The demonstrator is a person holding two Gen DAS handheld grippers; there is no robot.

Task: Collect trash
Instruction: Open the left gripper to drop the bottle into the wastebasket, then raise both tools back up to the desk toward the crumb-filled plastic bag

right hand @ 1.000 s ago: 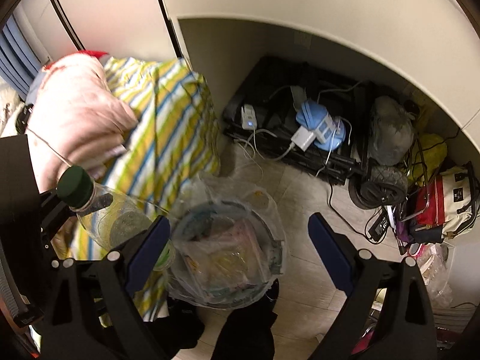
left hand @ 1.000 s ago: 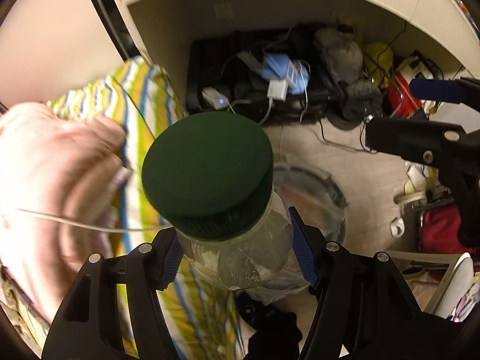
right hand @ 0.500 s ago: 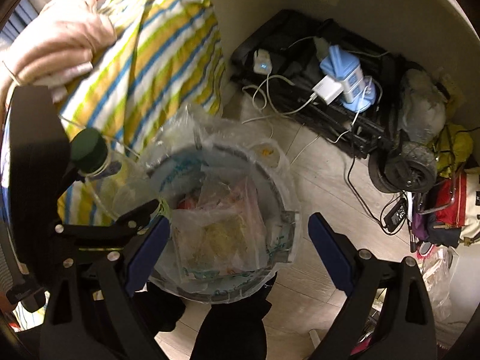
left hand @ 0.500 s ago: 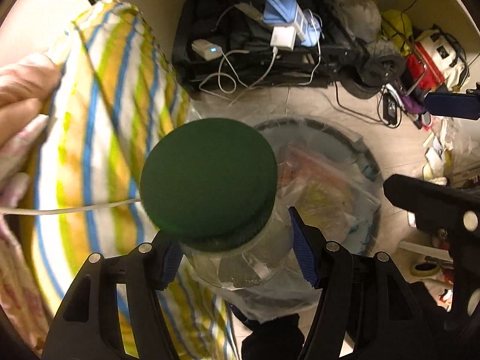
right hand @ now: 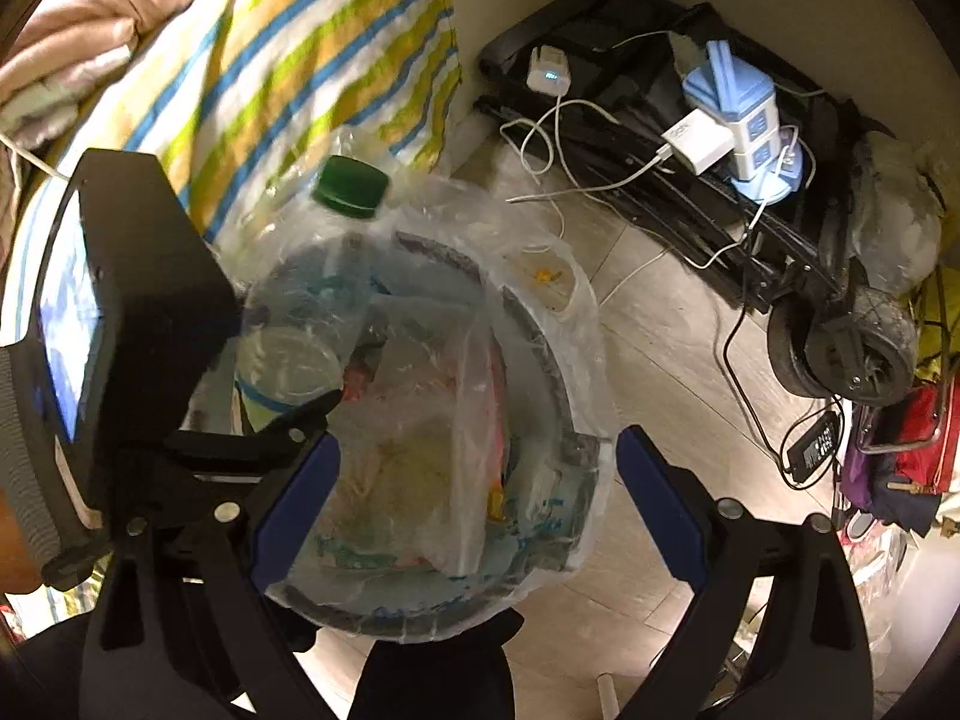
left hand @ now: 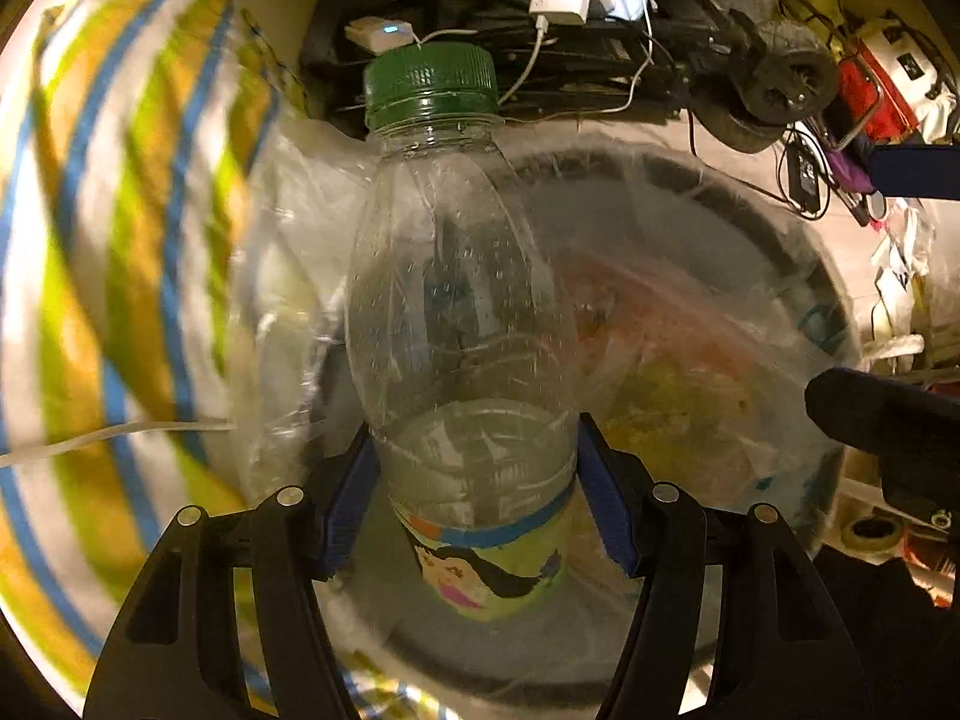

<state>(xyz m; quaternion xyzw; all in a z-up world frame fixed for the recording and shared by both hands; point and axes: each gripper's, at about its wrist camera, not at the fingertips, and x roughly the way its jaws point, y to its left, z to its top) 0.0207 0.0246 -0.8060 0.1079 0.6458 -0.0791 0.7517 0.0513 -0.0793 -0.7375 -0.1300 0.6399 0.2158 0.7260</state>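
Clear green-capped bottle (left hand: 462, 312) over lined bin (right hand: 540, 324)

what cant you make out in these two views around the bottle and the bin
- Base of the clear plastic bottle with green cap: left wrist view, cut off behind the left gripper fingers.
- Bottom of the round bin lined with a clear bag: both views, covered by trash.
- Striped cloth: left wrist view, motion-blurred.

The left gripper (left hand: 474, 498) points straight down, pads pressing its load; the right gripper (right hand: 477, 504) points down too, jaws wide apart.
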